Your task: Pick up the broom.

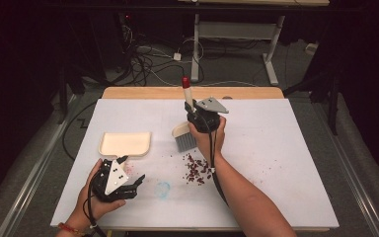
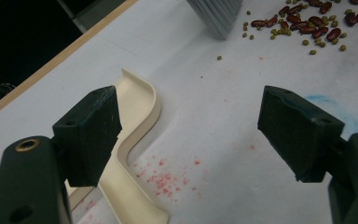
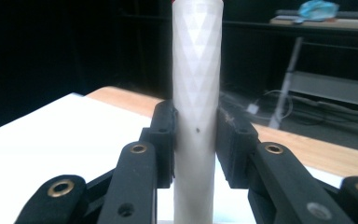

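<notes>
While my right gripper (image 1: pixel 196 117) clamps the brush handle (image 3: pixel 195 107) upright to sweep beans (image 1: pixel 196 168), my left gripper (image 1: pixel 131 174) gapes beside the dustpan (image 1: pixel 124 143).

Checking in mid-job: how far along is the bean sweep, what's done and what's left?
Done: the right claw is shut on the brush handle, bristles near the table. In hand: the left claw is open, just short of the cream dustpan, not gripping it. Left: the beans lie loose on the white sheet, none seen in the pan. So, early.
</notes>
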Tool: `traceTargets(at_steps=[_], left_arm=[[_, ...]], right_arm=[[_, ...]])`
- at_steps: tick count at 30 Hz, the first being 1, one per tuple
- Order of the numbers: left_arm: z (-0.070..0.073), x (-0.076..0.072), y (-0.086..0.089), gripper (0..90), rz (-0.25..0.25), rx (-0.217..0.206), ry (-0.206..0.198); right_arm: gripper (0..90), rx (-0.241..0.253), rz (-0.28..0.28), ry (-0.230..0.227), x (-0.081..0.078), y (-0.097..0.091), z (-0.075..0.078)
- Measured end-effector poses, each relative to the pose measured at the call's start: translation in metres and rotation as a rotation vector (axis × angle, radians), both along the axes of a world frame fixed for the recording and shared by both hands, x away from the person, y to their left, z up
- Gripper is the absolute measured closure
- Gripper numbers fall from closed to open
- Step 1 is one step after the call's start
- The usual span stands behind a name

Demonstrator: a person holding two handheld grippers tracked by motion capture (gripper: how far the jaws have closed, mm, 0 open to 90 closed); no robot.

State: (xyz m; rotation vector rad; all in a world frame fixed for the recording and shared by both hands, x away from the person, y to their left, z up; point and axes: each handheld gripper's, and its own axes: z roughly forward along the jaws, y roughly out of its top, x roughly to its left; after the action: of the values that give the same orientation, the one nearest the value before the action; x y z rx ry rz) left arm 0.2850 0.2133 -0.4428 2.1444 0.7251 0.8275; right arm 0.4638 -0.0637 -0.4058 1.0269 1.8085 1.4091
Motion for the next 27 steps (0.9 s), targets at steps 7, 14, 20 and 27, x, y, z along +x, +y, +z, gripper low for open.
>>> traceTargets(at_steps=[7,14,20,27], left_arm=[[0.001,-0.001,-0.002,20.5,-0.008,0.005,0.001],[0.001,-0.001,-0.004,20.5,-0.006,0.006,0.001],[0.002,0.001,-0.004,20.5,-0.003,0.001,-0.003],[0.001,0.002,-0.001,20.5,0.005,-0.004,0.002]], right_arm=[[70.6,0.004,0.053,0.017,-0.024,-0.008,0.002],[70.6,0.038,0.06,0.021,-0.039,-0.019,0.009],[70.5,0.062,0.086,0.005,-0.033,-0.011,0.02],[70.5,0.062,0.234,-0.032,-0.023,0.022,0.022]])
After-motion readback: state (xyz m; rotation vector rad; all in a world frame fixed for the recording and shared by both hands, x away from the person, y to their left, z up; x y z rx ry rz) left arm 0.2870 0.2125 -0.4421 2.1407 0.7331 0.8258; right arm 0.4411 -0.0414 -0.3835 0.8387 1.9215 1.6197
